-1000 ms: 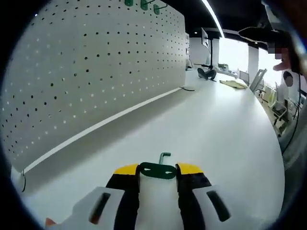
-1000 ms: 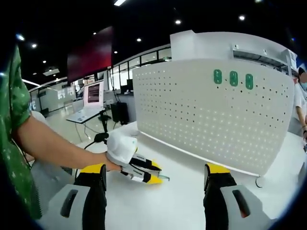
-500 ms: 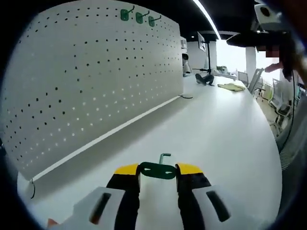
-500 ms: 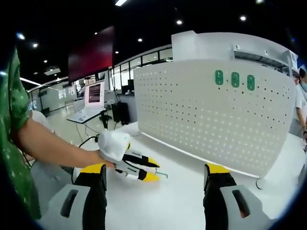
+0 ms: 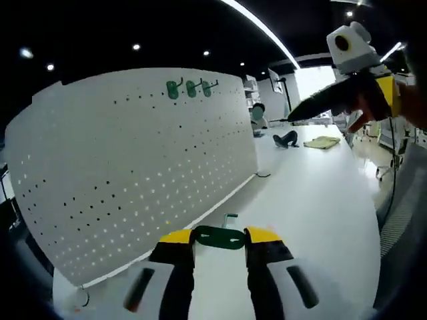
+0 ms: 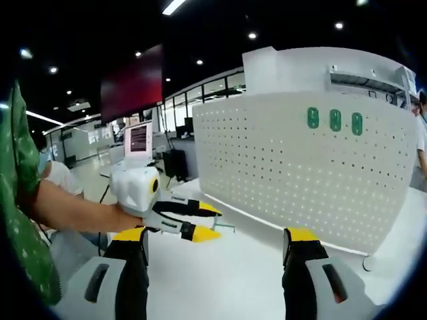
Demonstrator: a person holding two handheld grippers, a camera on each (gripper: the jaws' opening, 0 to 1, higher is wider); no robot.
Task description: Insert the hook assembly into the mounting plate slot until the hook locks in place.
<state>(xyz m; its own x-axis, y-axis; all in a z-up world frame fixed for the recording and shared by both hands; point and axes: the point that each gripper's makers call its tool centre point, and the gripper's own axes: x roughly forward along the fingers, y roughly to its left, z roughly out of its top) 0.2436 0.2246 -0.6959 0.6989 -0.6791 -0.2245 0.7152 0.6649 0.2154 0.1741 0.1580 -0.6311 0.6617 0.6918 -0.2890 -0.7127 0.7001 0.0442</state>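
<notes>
While the left tongs (image 5: 220, 238) pinched the green hook assembly (image 5: 219, 236) at six o'clock above the counter (image 5: 313, 200), the right tongs (image 6: 218, 248) stood spread. Aim level at a free pegboard (image 5: 133, 167) hole near the hung hooks (image 5: 191, 87) at twelve.

Left gripper view: you look low along the white table (image 5: 320, 200), with the pegboard (image 5: 133, 167) close and seen at an angle | Right gripper view: you face the pegboard (image 6: 293, 173) more frontally, from farther back | Shared: pegboard, its three green hooks (image 5: 190, 87) (image 6: 335, 120), table (image 6: 233, 280).
</notes>
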